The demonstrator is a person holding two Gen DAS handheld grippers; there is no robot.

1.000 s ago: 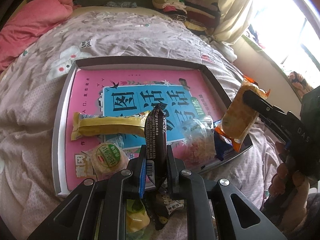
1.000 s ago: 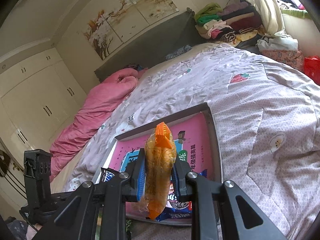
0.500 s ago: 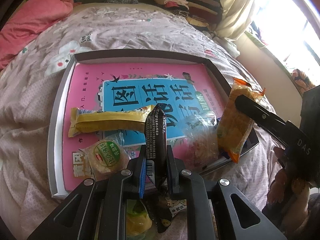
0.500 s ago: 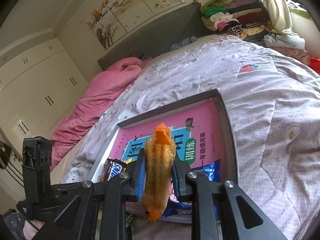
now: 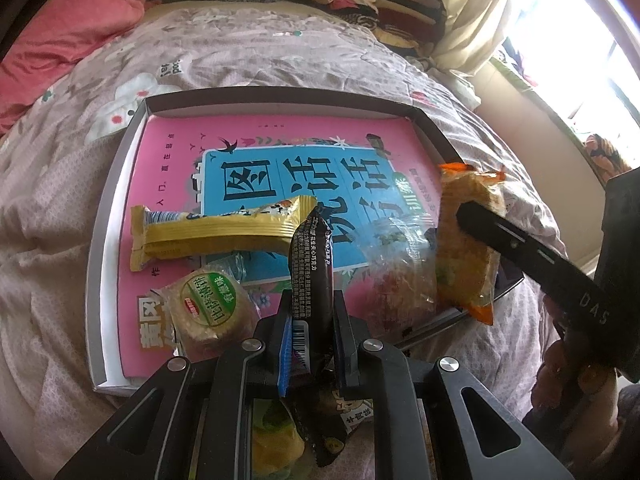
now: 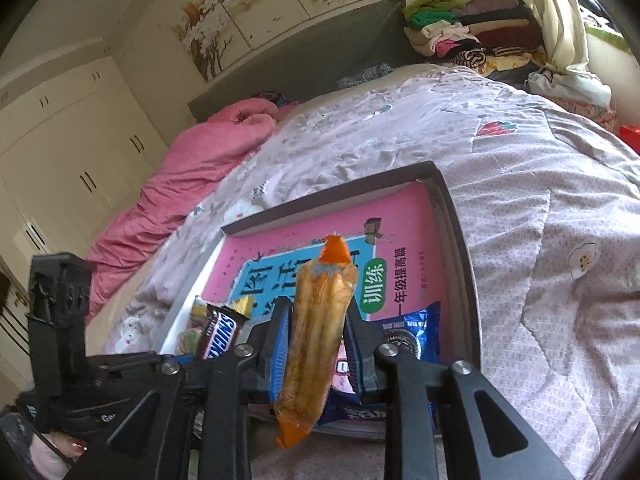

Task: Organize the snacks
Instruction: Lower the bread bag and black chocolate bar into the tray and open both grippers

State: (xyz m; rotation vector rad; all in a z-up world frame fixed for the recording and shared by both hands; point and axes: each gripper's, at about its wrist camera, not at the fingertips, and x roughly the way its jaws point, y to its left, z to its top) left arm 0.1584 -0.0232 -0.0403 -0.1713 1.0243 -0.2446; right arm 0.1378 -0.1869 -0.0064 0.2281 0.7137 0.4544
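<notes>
My left gripper (image 5: 310, 312) is shut on a black Snickers bar (image 5: 312, 264), held upright over the near edge of the grey tray (image 5: 108, 216). In the tray, on a pink book (image 5: 280, 132), lie a yellow wafer bar (image 5: 216, 232), a round green-labelled cake (image 5: 210, 308) and a clear snack bag (image 5: 400, 276). My right gripper (image 6: 316, 320) grips an orange snack packet (image 6: 316, 332) upright over the tray's near right corner; its jaws are opening, and the pads still touch the packet. A blue Oreo pack (image 6: 408, 332) lies under it.
The tray sits on a bed with a pale floral quilt (image 6: 520, 168). A pink blanket (image 6: 180, 176) lies at the head end and folded clothes (image 6: 460, 36) are piled by the curtain. More snack packets (image 5: 276, 444) lie on the quilt under my left gripper.
The right gripper has come down and in over the tray's right near corner with the orange packet. The left gripper and its Snickers bar have stayed almost still.
</notes>
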